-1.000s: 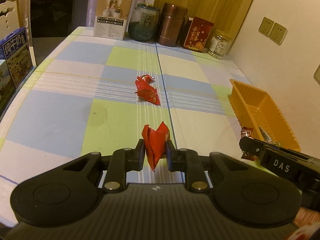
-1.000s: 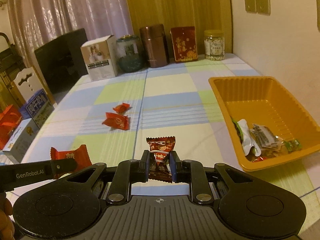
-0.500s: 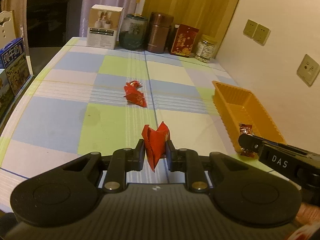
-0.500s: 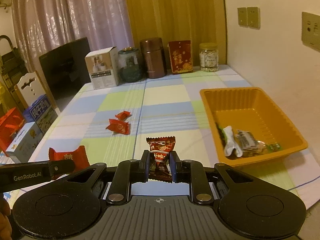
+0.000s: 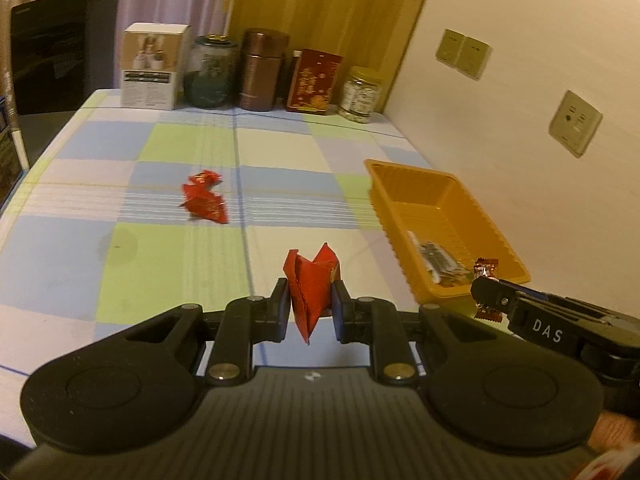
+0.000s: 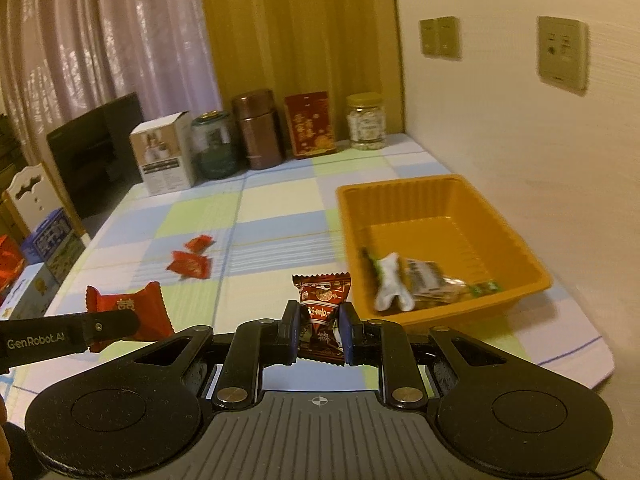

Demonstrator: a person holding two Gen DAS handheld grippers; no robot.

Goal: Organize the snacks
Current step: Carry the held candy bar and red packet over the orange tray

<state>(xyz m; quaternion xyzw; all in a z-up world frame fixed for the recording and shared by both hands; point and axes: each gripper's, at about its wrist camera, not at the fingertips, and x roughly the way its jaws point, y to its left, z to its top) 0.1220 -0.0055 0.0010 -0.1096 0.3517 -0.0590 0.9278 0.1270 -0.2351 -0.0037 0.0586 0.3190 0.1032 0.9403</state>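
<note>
Left gripper [image 5: 311, 307] clamps red packet [image 5: 310, 280], right gripper [image 6: 319, 330] brown candy [image 6: 322, 304], near tray rim [image 6: 440, 317].

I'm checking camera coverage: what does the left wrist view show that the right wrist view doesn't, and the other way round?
Only the left wrist view: the left gripper head-on, shut on a red snack packet.
Only the right wrist view: the right gripper head-on, shut on a dark brown candy; a white chair back; stacked boxes beside the table.
Both: the orange tray holding wrappers, two loose red candies, the row of jars and boxes.
</note>
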